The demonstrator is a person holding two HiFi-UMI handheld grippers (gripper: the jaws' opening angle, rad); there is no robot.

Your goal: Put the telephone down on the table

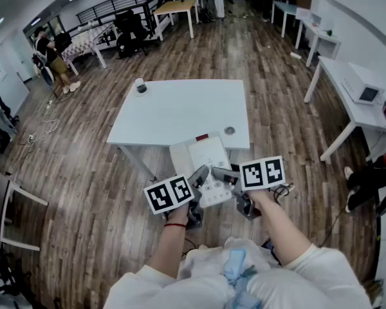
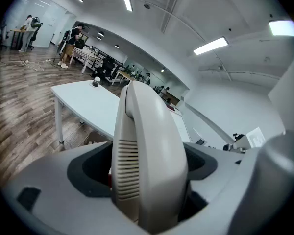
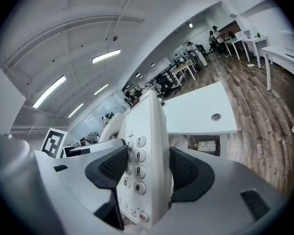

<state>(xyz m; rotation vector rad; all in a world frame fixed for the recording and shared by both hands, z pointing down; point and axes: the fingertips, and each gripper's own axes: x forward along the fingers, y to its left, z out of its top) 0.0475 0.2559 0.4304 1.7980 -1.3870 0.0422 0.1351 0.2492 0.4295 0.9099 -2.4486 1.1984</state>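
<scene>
You are holding the telephone (image 1: 204,163) up with both grippers, one on each side. It is in the air, not on the surface (image 1: 174,111). From the head view it hangs over the near edge of the white surface, close in front of you.

Your left gripper (image 1: 198,176) is clamped on the left side of the telephone. In the left gripper view, the handset (image 2: 148,151) fills the gap between the jaws, and the dark pads (image 2: 95,168) press on it from both sides.

Your right gripper (image 1: 222,174) is clamped on the right side. In the right gripper view, the jaws squeeze the telephone body just where the number keys (image 3: 135,163) are. One dark pad sits on the key side and the other on the back.

The telephone is cream white and has a little red part at its far end.

Farther off on the surface there is a small round thing (image 1: 140,85) near the far left corner. The floor (image 1: 83,172) all around is brown wood.
</scene>
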